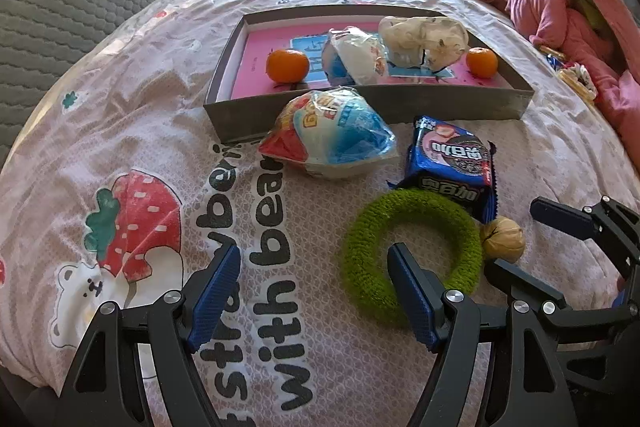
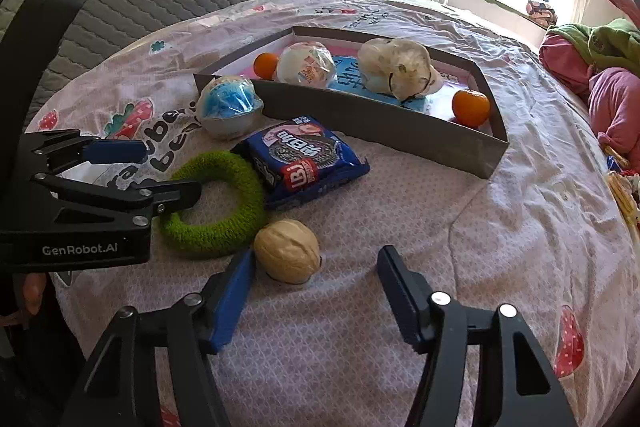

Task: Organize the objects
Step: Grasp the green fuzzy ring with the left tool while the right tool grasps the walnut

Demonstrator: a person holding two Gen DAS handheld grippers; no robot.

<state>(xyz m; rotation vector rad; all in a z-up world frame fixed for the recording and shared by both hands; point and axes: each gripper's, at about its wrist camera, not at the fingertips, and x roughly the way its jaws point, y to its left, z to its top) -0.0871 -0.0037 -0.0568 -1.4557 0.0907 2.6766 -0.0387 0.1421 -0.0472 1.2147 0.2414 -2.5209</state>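
On the printed bedspread lies a green fuzzy ring [image 1: 412, 255] [image 2: 216, 203]. My left gripper [image 1: 316, 259] [image 2: 160, 171] is open, with one finger inside the ring's hole and the other outside, so the ring's near arc lies loosely between them. A tan walnut [image 2: 287, 255] [image 1: 503, 239] sits just right of the ring. My right gripper [image 2: 316, 267] [image 1: 532, 247] is open around it, the left pad close beside the nut and the right pad well apart. A blue cookie pack [image 2: 304, 159] [image 1: 450, 163] leans on the ring's far edge.
A grey shallow box [image 1: 360, 107] [image 2: 380, 123] farther back holds two oranges [image 1: 287, 65] [image 2: 471, 107] and two plastic-wrapped items. Another wrapped blue-and-white snack [image 1: 328, 139] rests against its front wall. A grey quilted headboard is at left, heaped pink and green clothes at right.
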